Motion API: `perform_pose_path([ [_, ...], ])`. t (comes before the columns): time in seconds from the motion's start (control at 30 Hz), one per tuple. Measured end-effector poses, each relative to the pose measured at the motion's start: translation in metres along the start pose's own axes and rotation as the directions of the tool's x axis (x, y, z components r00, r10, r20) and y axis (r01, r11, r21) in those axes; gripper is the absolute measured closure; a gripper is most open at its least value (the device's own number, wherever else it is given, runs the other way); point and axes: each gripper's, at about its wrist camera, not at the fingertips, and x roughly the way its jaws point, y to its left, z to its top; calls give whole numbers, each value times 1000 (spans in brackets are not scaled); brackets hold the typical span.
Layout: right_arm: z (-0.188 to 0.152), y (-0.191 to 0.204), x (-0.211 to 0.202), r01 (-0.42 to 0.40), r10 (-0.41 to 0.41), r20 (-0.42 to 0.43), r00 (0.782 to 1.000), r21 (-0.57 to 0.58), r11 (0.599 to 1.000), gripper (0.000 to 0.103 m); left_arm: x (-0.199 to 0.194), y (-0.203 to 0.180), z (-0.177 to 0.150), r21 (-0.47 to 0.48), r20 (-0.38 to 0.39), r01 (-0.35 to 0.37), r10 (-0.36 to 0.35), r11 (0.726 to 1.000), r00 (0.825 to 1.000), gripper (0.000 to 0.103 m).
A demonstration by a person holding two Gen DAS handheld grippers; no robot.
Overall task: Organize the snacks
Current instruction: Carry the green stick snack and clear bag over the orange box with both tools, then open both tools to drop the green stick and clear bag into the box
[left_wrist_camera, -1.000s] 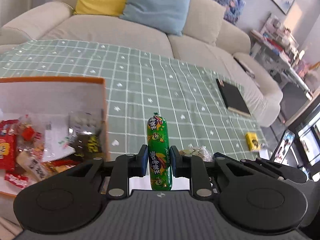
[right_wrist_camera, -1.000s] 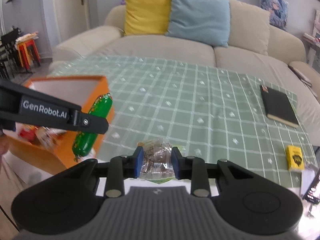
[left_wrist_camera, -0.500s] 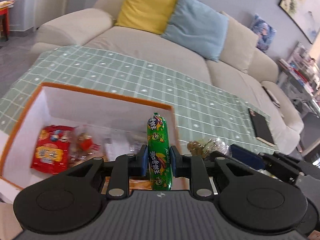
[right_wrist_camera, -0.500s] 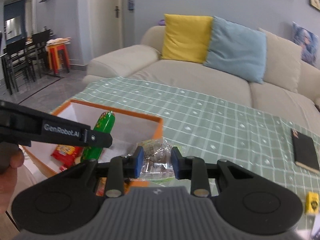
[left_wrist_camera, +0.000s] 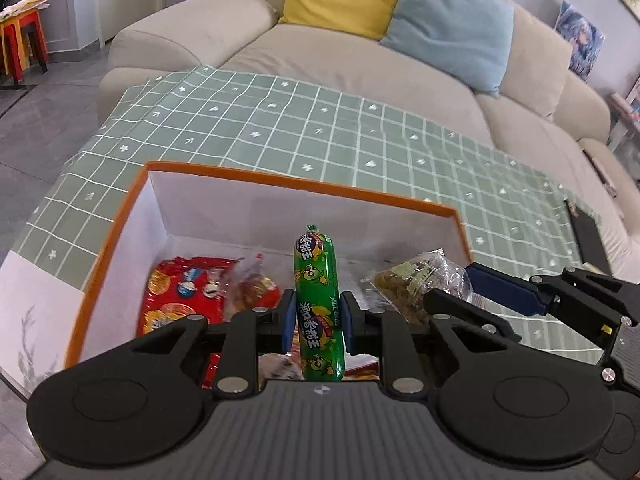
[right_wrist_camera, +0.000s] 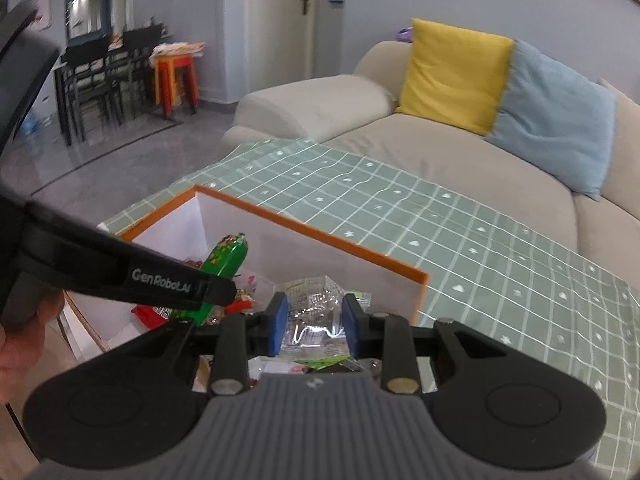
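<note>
My left gripper [left_wrist_camera: 316, 322] is shut on a green sausage stick [left_wrist_camera: 318, 304] that stands upright between its blue pads, above the open orange-rimmed box [left_wrist_camera: 304, 188]. My right gripper [right_wrist_camera: 312, 322] is shut on a clear snack packet [right_wrist_camera: 316, 316] and hovers over the box's [right_wrist_camera: 320, 236] right half. In the left wrist view that clear snack packet [left_wrist_camera: 420, 284] and the right gripper [left_wrist_camera: 472, 292] come in from the right. In the right wrist view the left gripper's fingers [right_wrist_camera: 168, 284] and the sausage stick [right_wrist_camera: 224, 264] cross from the left. A red snack bag [left_wrist_camera: 180, 296] and other packets lie inside the box.
The box sits at the near left corner of a table with a green checked cloth [left_wrist_camera: 320, 128]. A beige sofa [left_wrist_camera: 360, 64] with yellow and blue cushions stands behind it. A black notebook [left_wrist_camera: 588, 240] lies at the table's right edge. A person's hand [right_wrist_camera: 20, 340] shows at the left edge.
Both grippers have swung left, from over the cloth beside the box to above its open inside. Each has kept its grip on its snack.
</note>
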Motion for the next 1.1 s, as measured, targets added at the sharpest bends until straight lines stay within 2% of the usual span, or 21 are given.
perform_pose_path([
  [0.2, 4, 1, 38, -35, 33, -55, 998, -28, 999, 76, 21, 28, 11, -22, -52, -56, 54, 998, 997, 78],
  [0.3, 4, 2, 54, -50, 47, -77, 996, -40, 998, 76, 34, 37, 12, -36, -78, -60, 57, 998, 995, 78],
  [0.47, 4, 6, 79, -37, 27, -109, 994, -85, 996, 76, 53, 34, 13, -24, -95, -39, 36, 999, 995, 78],
  [0.57, 3, 8, 92, -37, 21, -152, 988, -105, 994, 76, 65, 30, 14, -10, -123, -69, 67, 998, 990, 78],
  [0.8, -1, 6, 104, -11, -14, -178, 984, -140, 990, 75, 82, 26, 11, 17, -184, -89, 90, 996, 979, 78],
  [0.87, 0, 3, 102, -14, -8, -179, 984, -122, 992, 72, 79, 25, 11, 11, -181, -84, 84, 996, 980, 77],
  [0.93, 1, 0, 97, -17, -2, -171, 985, -105, 994, 62, 73, 25, 11, -4, -162, -75, 73, 997, 984, 73],
  [1.0, 3, -2, 90, -16, 1, -158, 987, -91, 996, 55, 65, 23, 11, -12, -141, -60, 58, 998, 988, 61],
  [1.1, 4, -6, 76, -24, 15, -140, 990, -64, 998, 45, 49, 16, 10, -2, -94, -46, 46, 999, 995, 50],
])
